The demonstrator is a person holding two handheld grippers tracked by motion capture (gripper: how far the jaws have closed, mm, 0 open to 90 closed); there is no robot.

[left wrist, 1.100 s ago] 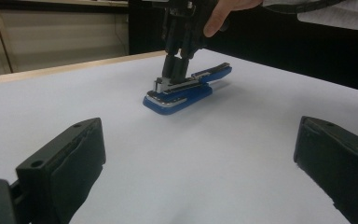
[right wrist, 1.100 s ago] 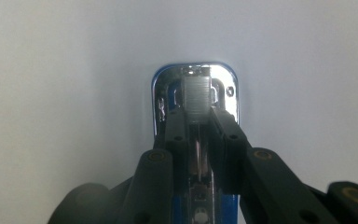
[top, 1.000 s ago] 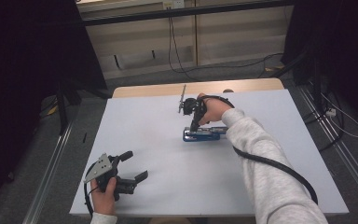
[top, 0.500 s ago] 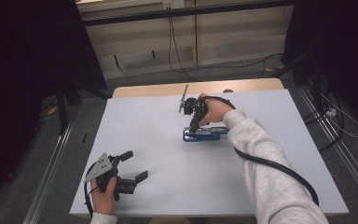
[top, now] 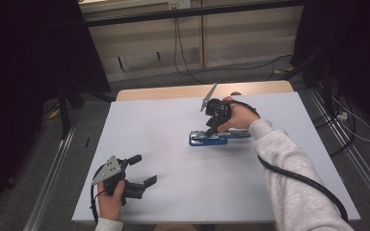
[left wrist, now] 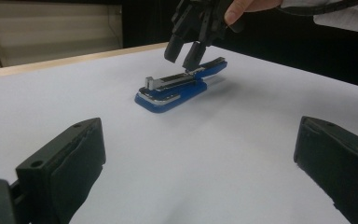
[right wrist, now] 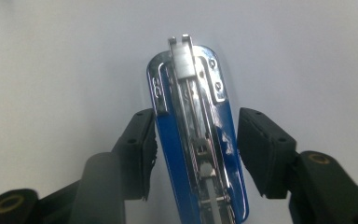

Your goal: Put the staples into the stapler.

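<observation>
1. Nearest the person, the left gripper (top: 142,171) rests low on the near left part of the white table (top: 173,202), held in the left hand (top: 110,202). Its jaws stand wide with nothing between them; in the left gripper view they frame bare table.

2. Well apart from it, toward the middle of the table and a little right, lies the blue stapler (top: 213,138). Its long axis runs across the table, left to right in the high view.

3. The right gripper (top: 211,129) hangs just above the stapler, pointing down at it, so the right hand (top: 238,118) is by far the nearer one. Its jaws have just been opening; in the right gripper view the black pads (right wrist: 142,147) straddle the stapler's body (right wrist: 196,140) crosswise, one on each long side, with a visible gap on the right and the left pad close to, perhaps grazing, the blue edge. They do not clamp it.

4. The relation that matters for the next move, as I judge it: the stapler sits directly between the opened jaws, its length running away from them, so closing would pinch it across its narrow width.

5. The stapler looks open on top: a blue base with a chrome plate at the front, and the bright metal staple channel (left wrist: 170,80) exposed along its length.

6. Farther off, the table's wooden far edge (top: 173,91).
</observation>
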